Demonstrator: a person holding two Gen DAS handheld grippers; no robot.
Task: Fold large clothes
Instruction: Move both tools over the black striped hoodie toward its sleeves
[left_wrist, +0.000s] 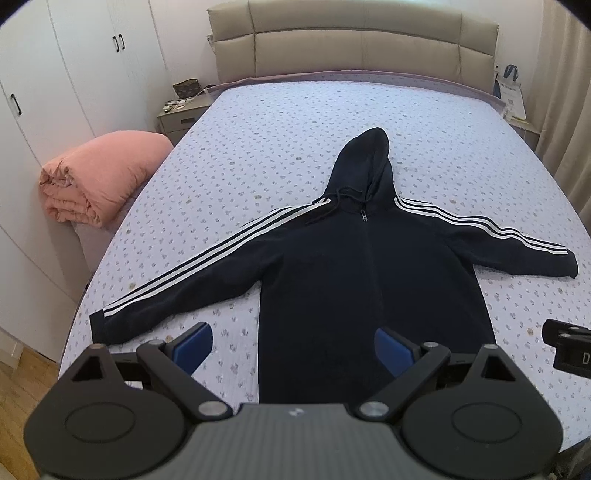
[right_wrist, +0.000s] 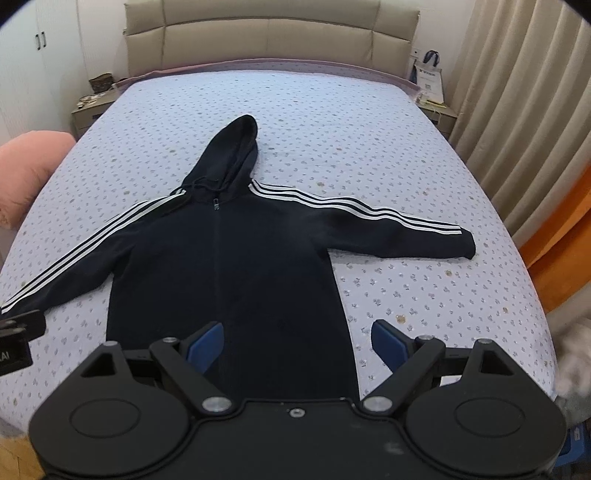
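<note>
A black zip hoodie (left_wrist: 369, 280) with white sleeve stripes lies flat, front up, on the bed, sleeves spread wide and hood pointing to the headboard; it also shows in the right wrist view (right_wrist: 236, 266). My left gripper (left_wrist: 293, 347) is open and empty, hovering above the hem's left corner. My right gripper (right_wrist: 297, 341) is open and empty, hovering above the hem's right corner. The right gripper's edge shows in the left wrist view (left_wrist: 569, 349), and the left gripper's edge shows in the right wrist view (right_wrist: 18, 339).
The bed (left_wrist: 295, 122) has a pale flowered sheet and a beige padded headboard (left_wrist: 354, 40). A rolled pink quilt (left_wrist: 99, 177) sits at its left edge. Nightstands (left_wrist: 181, 110) flank the bed. Curtains (right_wrist: 524, 110) hang at the right; white wardrobes (left_wrist: 55, 74) stand left.
</note>
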